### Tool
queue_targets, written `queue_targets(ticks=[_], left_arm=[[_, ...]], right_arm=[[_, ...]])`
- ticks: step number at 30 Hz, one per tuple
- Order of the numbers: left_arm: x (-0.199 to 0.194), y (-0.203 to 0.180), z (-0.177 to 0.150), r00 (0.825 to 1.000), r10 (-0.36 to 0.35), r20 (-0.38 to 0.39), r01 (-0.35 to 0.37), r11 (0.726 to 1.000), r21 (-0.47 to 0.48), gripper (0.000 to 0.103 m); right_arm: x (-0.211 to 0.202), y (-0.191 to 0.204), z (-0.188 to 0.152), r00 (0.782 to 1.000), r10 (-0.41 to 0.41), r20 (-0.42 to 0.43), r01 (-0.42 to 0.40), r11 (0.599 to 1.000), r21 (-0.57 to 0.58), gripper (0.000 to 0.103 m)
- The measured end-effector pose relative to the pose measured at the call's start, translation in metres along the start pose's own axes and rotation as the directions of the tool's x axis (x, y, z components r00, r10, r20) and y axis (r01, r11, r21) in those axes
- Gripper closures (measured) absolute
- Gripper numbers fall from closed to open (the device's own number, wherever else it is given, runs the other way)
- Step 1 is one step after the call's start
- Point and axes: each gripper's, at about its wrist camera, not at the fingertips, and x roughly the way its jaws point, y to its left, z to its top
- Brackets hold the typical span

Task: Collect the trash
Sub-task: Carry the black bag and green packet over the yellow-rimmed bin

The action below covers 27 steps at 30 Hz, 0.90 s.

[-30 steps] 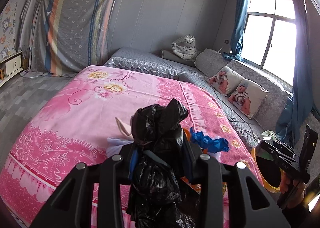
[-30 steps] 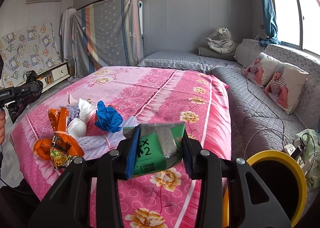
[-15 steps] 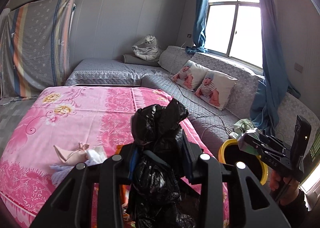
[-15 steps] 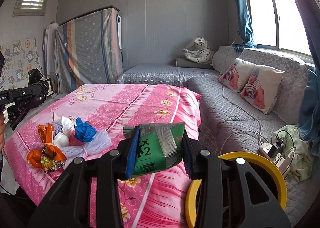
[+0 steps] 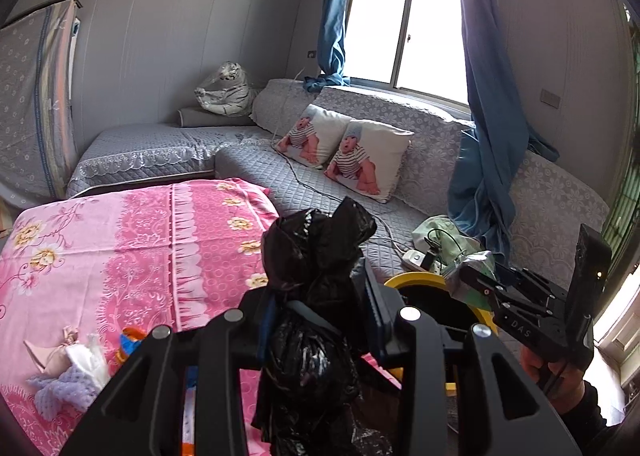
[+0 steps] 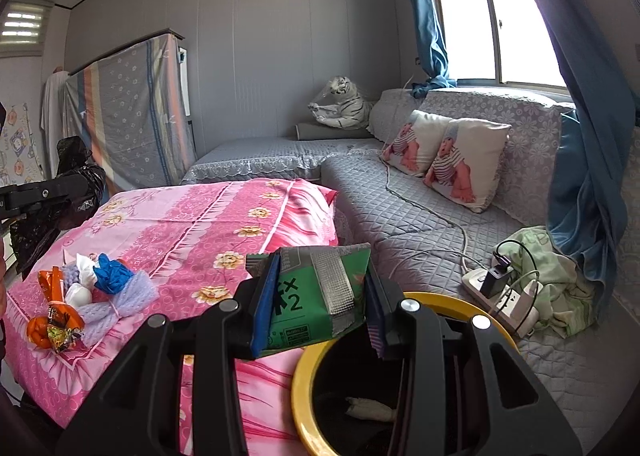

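The left gripper (image 5: 320,320) has its jaws pinching a knotted black bag (image 5: 316,256) at the lower centre of its view. The right gripper (image 6: 316,308) has its jaws clamped on a green carton (image 6: 312,296), held over the near rim of a yellow bin (image 6: 298,384) at the bottom of the frame; something pale, perhaps crumpled paper, lies inside. At lower left, a heap of wrappers (image 6: 76,296) sits on the pink cloth (image 6: 208,223). A power strip (image 6: 500,296) rests on the grey sofa (image 6: 400,215) at right.
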Motion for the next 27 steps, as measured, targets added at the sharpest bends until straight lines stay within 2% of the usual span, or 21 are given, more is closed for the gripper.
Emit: queue_targets(ticks=[8, 15, 27], left_arm=[[0.059, -0.047, 0.009, 0.991, -0.123, -0.051, 0.125, 0.992, 0.034, 0.069], [0.108, -0.075, 0.005, 0.975, -0.186, -0.122, 0.190, 0.982, 0.018, 0.069], [0.170, -0.101, -0.014, 0.953, -0.204, -0.226, 0.212, 0.977, 0.008, 0.069]], right_arm=[[0.000, -0.037, -0.008, 0.996, -0.091, -0.020, 0.092, 0.995, 0.048, 0.066], [0.004, -0.066, -0.019, 0.988, -0.147, -0.052, 0.152, 0.984, 0.093, 0.066], [0.026, -0.097, -0.046, 0.971, -0.190, -0.144, 0.211, 0.966, 0.152, 0.066]])
